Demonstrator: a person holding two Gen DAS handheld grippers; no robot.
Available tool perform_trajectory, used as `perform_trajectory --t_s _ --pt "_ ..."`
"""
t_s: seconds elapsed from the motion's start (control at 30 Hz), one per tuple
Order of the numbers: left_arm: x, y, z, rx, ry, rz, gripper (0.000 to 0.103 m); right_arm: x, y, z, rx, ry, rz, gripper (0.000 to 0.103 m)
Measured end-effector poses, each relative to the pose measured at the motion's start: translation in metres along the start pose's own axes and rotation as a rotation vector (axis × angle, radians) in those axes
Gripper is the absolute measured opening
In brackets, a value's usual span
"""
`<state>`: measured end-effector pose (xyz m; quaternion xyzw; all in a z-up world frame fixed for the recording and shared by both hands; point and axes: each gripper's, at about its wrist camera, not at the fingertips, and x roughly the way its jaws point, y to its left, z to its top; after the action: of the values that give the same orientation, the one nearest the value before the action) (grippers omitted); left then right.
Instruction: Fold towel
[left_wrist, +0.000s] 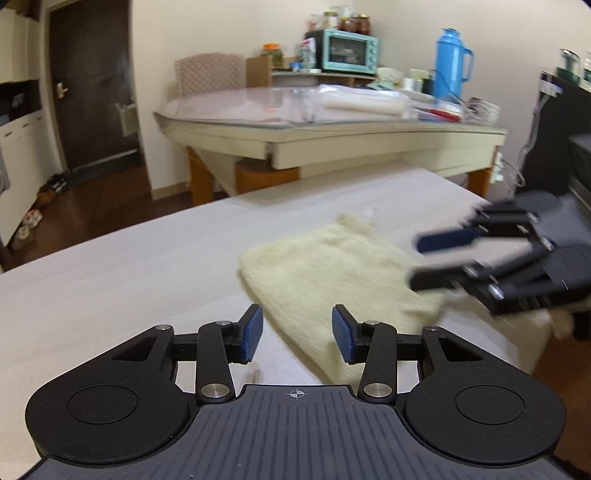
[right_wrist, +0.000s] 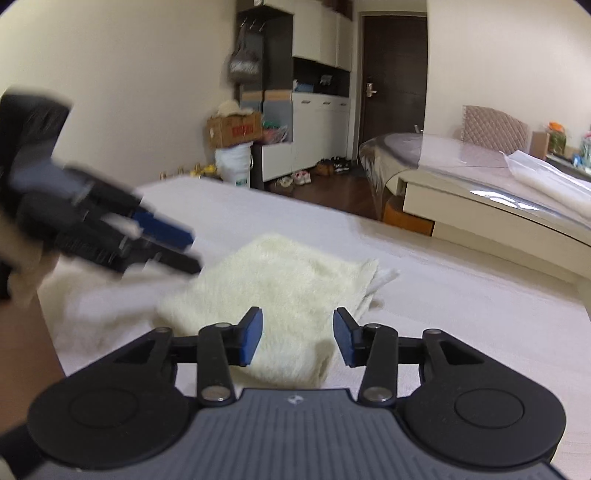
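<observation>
Pale yellow terry cloth identifies the towel (left_wrist: 332, 273), which lies on the white counter (left_wrist: 110, 280) as a compact rectangle, apparently already folded at least once (layered edges show at its far corner in the right wrist view). It rests flat, with no part lifted.

We hold the left gripper (left_wrist: 297, 334) low over the near edge of the towel, its blue pads spread apart and nothing between them. This stance places the towel's edge in line with the gap, which we judge suits either a fresh pinch or a clean retreat.

We hold the right gripper (right_wrist: 297, 336) likewise spread and empty, aimed at the opposite side of the towel. From the left wrist view the right gripper appears blurred above the towel's right edge, fingers parted, so it is likely in motion; we cannot tell whether it touches the cloth.

Both grippers face each other across the towel because a fold needs two matched corners taken together. We judge the task well advanced, with one more fold or a release pending.
</observation>
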<state>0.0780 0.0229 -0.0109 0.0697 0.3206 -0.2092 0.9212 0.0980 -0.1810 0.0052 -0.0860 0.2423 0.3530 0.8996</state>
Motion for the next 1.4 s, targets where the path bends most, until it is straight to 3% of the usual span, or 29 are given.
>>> perform_trajectory --t_s 0.27,0.43,0.6,0.83,1.1,1.17,1.3,1.4 --pt "0.006 -0.018 -0.021 0.014 0.046 -0.005 0.045 0.036 0.008 0.016 -0.077 0.062 0.072 0.033" --pt "0.003 -0.016 -0.025 -0.006 0.044 -0.011 0.045 0.056 0.004 0.020 -0.061 0.114 0.100 0.032" --pt "-0.006 -0.004 -0.012 -0.061 -0.020 0.001 0.044 0.043 -0.012 0.027 -0.016 0.028 0.041 0.032" --pt "0.025 -0.011 0.007 -0.074 -0.017 -0.048 0.044 0.055 -0.032 0.034 -0.025 0.055 0.003 0.033" --pt "0.039 -0.022 -0.001 -0.041 0.018 -0.028 0.044 0.079 -0.029 0.040 -0.088 0.124 0.146 0.027" --pt "0.039 -0.023 -0.001 -0.041 0.018 -0.023 0.044 0.087 -0.025 0.038 -0.146 0.139 0.127 0.027" --pt "0.037 -0.024 -0.004 -0.036 0.015 -0.019 0.044 0.094 -0.040 0.039 -0.117 0.119 0.021 0.024" --pt "0.036 -0.022 -0.004 -0.041 0.012 -0.026 0.045 0.094 -0.056 0.039 -0.051 0.104 0.031 0.023"
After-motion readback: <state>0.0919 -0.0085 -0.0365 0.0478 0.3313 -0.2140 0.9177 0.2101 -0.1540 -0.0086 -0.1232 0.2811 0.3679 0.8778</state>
